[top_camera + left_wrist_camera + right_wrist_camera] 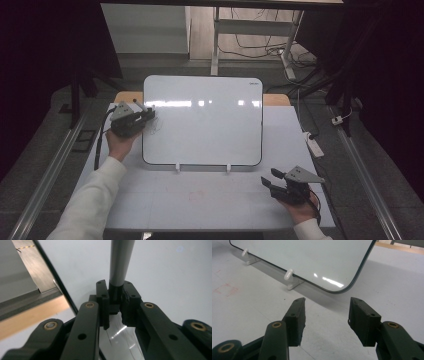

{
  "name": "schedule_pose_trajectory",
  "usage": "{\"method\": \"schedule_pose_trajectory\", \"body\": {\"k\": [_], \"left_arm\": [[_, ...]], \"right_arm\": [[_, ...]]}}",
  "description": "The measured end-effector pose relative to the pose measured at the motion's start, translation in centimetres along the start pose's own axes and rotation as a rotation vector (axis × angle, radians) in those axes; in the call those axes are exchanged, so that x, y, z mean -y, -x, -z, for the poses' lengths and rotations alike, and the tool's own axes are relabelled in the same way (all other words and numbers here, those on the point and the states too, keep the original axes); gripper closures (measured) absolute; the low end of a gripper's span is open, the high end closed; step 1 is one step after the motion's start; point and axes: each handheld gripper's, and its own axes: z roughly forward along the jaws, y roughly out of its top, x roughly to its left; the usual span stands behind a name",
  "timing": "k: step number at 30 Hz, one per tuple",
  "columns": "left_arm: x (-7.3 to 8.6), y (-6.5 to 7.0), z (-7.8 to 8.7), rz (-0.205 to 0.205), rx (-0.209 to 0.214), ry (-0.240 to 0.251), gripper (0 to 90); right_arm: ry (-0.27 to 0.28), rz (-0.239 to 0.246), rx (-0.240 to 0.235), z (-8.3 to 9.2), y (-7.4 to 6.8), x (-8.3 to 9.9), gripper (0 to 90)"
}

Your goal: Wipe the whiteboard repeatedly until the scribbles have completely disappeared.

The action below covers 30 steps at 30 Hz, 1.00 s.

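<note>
Nearest the person, the right gripper [274,179] rests low over the white worktop [200,200], its fingers [297,315] apart with nothing between them, aimed at the lower right corner of the whiteboard [205,120]. Farther off, the left gripper [148,114] has its fingers [103,302] clamped on a grey marker [120,265], held at the board's left edge, its tip hidden. The board leans upright on two white clips [289,277].

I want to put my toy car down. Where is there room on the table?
The table is bare between the whiteboard feet and the near edge, left of the right gripper. It is crowded at the whiteboard's left edge, where the left gripper holds a marker.
</note>
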Motion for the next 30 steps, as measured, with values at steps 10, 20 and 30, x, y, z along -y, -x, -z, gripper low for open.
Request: {"method": "schedule_pose_trajectory", "body": {"k": [10,20,30], "left_arm": [[-0.1,-1.0,0.6,0.03,-0.04,0.02,77.5],[2.7,1.6,1.3,0.005,0.023,-0.022,77.4],[1.1,0.8,0.6,0.004,-0.013,-0.001,77.5]], "right_arm": [[0.006,0.003,0.003,0.1,-0.1,-0.2,46.8],[0.004,0.006,-0.003,0.1,-0.2,-0.1,46.8],[0.004,0.003,-0.002,0.0,-0.1,-0.1,46.8]]}}
